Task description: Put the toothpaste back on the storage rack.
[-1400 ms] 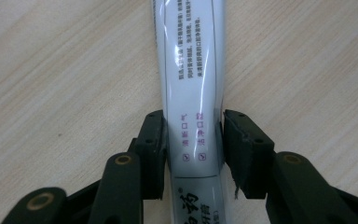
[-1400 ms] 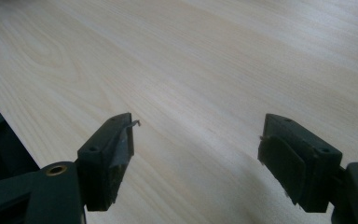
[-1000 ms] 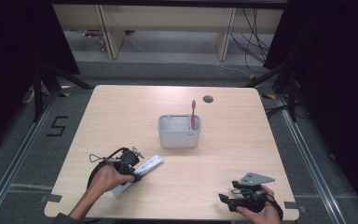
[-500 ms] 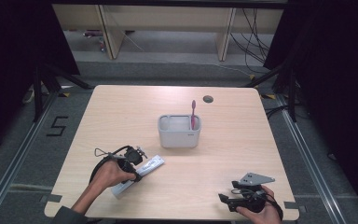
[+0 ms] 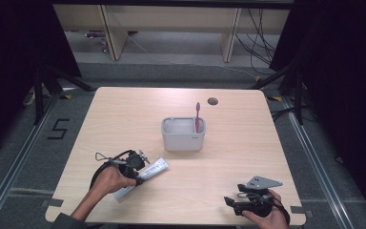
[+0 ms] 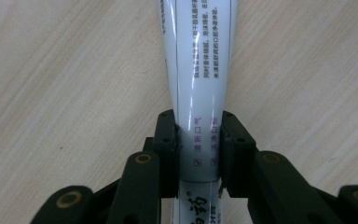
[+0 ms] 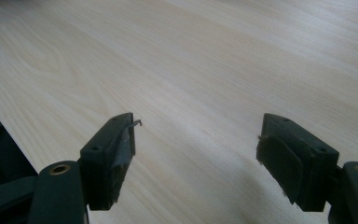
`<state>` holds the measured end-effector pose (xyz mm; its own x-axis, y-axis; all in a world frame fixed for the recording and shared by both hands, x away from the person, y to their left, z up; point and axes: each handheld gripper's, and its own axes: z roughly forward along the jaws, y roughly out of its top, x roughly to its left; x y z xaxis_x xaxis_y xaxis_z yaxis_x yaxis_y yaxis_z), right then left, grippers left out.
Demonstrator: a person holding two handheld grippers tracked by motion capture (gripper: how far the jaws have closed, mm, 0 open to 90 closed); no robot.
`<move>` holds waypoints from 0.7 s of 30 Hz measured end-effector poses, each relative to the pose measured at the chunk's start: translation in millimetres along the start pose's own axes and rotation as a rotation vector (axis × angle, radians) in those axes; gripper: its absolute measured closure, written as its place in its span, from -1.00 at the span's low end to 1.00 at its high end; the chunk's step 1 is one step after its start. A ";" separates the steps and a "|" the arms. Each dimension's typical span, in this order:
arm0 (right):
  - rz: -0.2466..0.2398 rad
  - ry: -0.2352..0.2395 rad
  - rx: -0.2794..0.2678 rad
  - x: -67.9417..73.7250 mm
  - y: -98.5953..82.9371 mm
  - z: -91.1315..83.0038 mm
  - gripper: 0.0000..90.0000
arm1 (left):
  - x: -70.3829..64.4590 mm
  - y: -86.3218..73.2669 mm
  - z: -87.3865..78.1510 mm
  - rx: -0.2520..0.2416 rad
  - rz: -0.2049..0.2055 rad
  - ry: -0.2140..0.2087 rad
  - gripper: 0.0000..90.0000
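Left claw's got the toothpaste, right one's just chilling

Left claw (image 6: 198, 149) is clenched across the toothpaste tube (image 6: 198, 70), which lies flat on the bench (image 5: 248, 143) near the front-left, probably for lifting toward the grey holder (image 5: 183, 134). Right claw (image 7: 198, 154) is released over bare wood.

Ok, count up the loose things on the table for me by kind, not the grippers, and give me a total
Toothpaste tube: 1, white, clamped in the left gripper
Toothbrush: 1, pink, standing in the holder
Holder: 1, grey, rectangular
Total: 3
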<state>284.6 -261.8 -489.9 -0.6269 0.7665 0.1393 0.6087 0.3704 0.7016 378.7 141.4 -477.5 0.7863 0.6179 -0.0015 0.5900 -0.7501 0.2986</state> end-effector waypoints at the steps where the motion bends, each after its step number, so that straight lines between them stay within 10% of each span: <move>1: 0.000 0.000 0.000 0.0 0.0 0.0 -0.38 | 0.0 0.0 0.0 0.000 0.000 0.000 0.59; 21: -0.004 -0.001 -0.008 -1.6 0.0 0.2 -0.38 | 12.7 -7.9 -30.2 -0.232 -0.074 -0.022 0.59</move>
<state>285.7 -262.9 -490.3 -0.6287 0.7658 0.1355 0.6023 0.3693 0.7077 378.6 162.3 -451.0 0.7478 0.6620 -0.0513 0.5901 -0.6272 0.5083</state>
